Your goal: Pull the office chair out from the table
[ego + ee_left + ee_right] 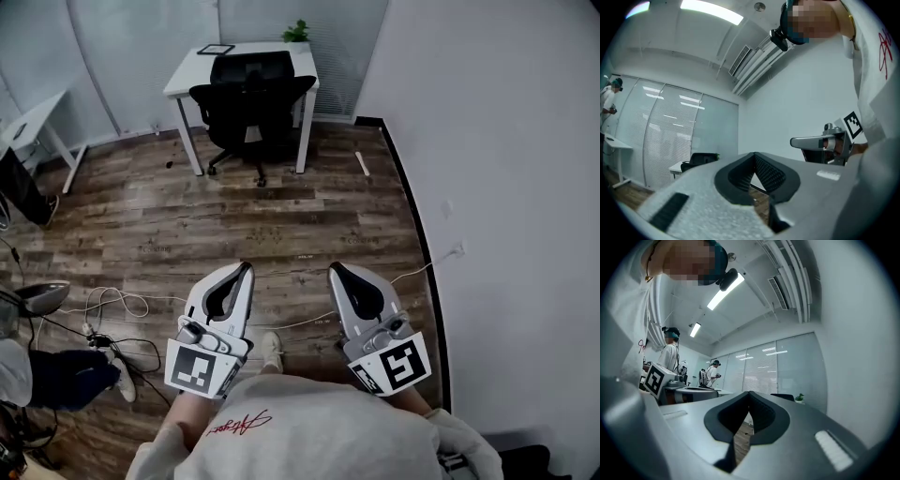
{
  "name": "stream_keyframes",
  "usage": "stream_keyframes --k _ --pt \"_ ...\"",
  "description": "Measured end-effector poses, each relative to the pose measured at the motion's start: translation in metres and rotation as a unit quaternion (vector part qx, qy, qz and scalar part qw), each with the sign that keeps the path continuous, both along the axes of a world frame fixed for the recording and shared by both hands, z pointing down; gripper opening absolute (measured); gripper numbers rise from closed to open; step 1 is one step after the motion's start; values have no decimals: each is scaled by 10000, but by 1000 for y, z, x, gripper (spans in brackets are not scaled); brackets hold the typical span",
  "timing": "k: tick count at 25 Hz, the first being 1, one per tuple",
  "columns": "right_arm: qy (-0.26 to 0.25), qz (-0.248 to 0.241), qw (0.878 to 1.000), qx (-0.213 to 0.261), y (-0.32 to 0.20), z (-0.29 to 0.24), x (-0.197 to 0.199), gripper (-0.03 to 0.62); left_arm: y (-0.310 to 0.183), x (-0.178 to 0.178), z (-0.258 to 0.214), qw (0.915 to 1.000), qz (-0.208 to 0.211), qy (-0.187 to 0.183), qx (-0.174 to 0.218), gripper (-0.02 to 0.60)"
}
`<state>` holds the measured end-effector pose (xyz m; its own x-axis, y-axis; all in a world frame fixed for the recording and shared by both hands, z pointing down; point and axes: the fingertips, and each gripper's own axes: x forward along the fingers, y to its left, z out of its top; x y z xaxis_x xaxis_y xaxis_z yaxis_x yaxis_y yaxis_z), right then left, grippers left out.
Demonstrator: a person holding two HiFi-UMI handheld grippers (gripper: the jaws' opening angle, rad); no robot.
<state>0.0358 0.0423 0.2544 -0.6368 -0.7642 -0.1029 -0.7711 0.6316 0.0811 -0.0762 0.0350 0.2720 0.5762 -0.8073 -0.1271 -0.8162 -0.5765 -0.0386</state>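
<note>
The office chair was tucked in at the white table way over at the far end of the room, well apart from both grippers. The left gripper and right gripper were side by side near the person's body, pointing toward the chair, jaws pressed together on nothing. A stretch of wood floor lay in between.

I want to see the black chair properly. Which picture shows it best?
The head view: the whole chair shows there, wheels and all, pushed in at the table. The left gripper view shows only a small dark bit far off. The right gripper view shows just its top edge.
</note>
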Motion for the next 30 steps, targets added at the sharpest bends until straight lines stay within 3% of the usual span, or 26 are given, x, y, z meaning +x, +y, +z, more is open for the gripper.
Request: stream_keyframes --k 13,22,30 --pt "-139 82 9998 -98 -113 -3 -46 2 -107 -50 -4 10000 -77 -49 -30 0" --pt "-208 131 9996 -161 -146 7 -59 2 -142 -60 -4 10000 5 -81 -16 0" --pt "-227 -23 9995 -200 -159 9 -68 2 -149 -69 2 9998 -170 -54 -40 0"
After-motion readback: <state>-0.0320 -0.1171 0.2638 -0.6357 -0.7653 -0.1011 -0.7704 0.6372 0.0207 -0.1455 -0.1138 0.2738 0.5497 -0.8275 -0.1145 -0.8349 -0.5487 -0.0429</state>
